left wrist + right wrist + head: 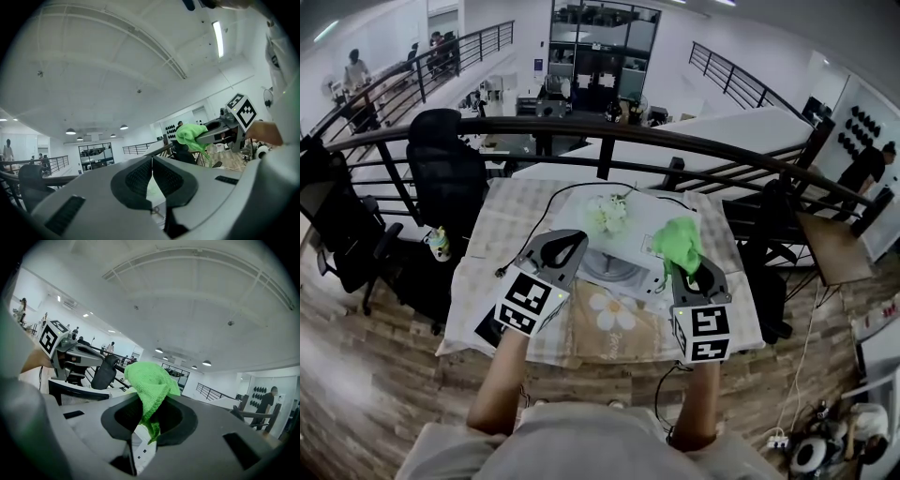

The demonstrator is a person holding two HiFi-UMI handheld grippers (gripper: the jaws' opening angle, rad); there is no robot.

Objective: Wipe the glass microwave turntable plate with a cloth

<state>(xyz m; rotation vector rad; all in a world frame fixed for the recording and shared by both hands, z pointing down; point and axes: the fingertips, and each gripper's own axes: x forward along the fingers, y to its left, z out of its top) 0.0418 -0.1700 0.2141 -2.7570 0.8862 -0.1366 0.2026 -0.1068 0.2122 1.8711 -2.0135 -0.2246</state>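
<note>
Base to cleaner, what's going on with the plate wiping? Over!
Left hand-held gripper shut, empty. Right hand-held gripper shut on green cloth, held up in the air. Plate below, not touched yet. Flowers just behind it.

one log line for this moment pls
right gripper: shut on green cloth | left gripper: shut, empty | glass turntable plate: on table, cloth not on it

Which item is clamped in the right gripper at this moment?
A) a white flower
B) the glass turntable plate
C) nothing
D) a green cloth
D: in the right gripper view, the green cloth is pinched between the jaws of the right gripper.
</note>
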